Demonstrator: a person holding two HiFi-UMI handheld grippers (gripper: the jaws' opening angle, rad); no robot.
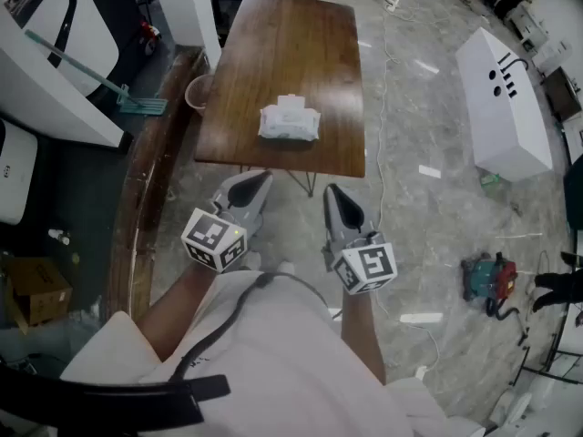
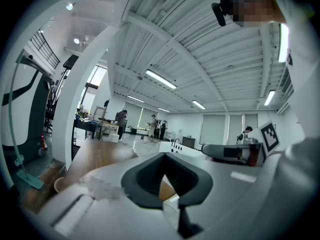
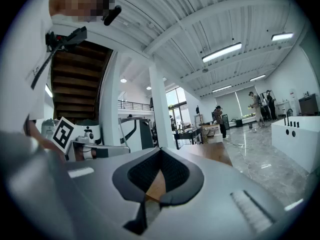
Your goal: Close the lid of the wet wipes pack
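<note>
The white wet wipes pack (image 1: 290, 122) lies on the near half of the brown wooden table (image 1: 301, 35), with a small raised white part at its far side; I cannot tell how its lid stands. Both grippers hang in front of the person's body, short of the table's near edge and apart from the pack. My left gripper (image 1: 255, 182) (image 2: 164, 155) is shut with nothing in it. My right gripper (image 1: 334, 193) (image 3: 160, 152) is shut and holds nothing too. In both gripper views only the tabletop (image 3: 212, 153) shows past the jaws; the pack is hidden.
A pink bucket (image 1: 197, 91) stands at the table's left edge beside a green-handled mop (image 1: 137, 103). A long white box (image 1: 506, 103) lies on the floor at the right, with a red and teal tool (image 1: 487, 279) nearer. Several people stand far off in the hall (image 2: 152, 126).
</note>
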